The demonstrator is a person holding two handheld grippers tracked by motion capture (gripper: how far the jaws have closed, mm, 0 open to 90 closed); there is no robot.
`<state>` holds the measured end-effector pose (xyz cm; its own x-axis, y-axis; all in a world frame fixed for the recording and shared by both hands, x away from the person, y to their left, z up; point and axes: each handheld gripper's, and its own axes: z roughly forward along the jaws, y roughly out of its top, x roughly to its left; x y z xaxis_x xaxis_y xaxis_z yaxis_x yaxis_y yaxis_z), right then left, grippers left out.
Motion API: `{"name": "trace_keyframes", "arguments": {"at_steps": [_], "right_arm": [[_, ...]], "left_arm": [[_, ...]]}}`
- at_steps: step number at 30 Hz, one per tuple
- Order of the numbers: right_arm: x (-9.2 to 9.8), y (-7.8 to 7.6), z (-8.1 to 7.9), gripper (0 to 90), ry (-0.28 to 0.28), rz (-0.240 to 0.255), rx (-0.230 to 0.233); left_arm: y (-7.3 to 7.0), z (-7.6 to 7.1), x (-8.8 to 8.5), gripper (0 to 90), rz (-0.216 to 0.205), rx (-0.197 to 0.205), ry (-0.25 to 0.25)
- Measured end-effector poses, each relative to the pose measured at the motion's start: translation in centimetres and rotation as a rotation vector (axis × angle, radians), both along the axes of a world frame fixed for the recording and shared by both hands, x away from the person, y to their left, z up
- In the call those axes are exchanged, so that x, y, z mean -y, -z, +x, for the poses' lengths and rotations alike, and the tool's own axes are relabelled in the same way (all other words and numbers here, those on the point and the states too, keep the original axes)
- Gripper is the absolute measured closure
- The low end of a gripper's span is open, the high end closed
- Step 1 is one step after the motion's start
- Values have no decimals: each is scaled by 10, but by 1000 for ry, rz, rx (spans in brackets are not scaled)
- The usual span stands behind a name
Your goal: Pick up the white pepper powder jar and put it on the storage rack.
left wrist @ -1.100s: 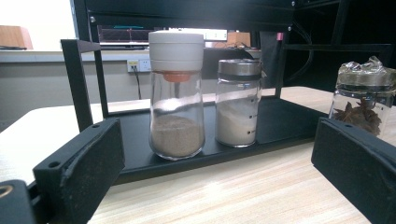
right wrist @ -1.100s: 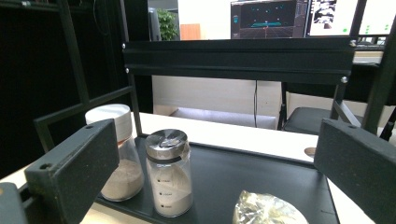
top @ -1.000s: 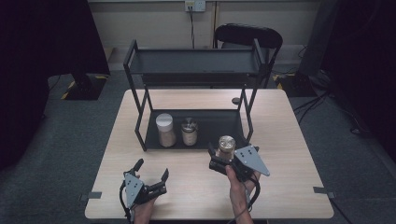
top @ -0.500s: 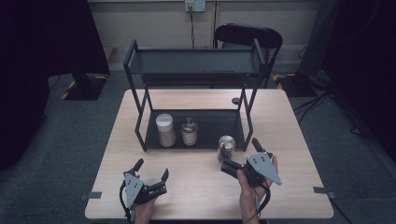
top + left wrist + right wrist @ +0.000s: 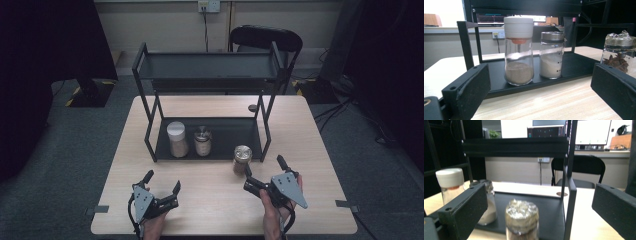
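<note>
The foil-capped glass jar of star anise (image 5: 242,159) stands upright on the pale wooden table (image 5: 210,200), just in front of the black metal rack (image 5: 210,75). The right gripper (image 5: 265,176) sits near it, fingers spread and empty. The left gripper (image 5: 161,183) rests apart, fingers open.

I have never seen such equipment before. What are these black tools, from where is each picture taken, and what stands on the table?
A person holds two hand tools, the left gripper and the right gripper; both are open and hold nothing. One picture looks down from above the table. The other two come from cameras on each gripper, looking between its black fingers. A black rack stands on the table. On its lower shelf are a white-capped jar and a metal-capped jar. A foil-topped jar stands on the table in front of the rack.
</note>
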<state>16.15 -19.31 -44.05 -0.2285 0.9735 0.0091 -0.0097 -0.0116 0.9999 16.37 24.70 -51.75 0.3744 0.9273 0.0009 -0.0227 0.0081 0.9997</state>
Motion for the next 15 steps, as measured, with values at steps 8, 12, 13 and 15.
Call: {"name": "trace_keyframes", "arguments": {"at_steps": [8, 12, 13, 15], "right_arm": [[9, 16, -2, 0, -22, 5, -22], [10, 25, -3, 0, -9, 21, -38], [10, 25, -3, 0, -9, 21, -38], [10, 29, -3, 0, -9, 23, -44]], "left_arm": [[0, 0, 0, 17, 0, 0, 0], [0, 0, 0, 17, 0, 0, 0], [0, 0, 0, 17, 0, 0, 0], [0, 0, 0, 17, 0, 0, 0]]}}
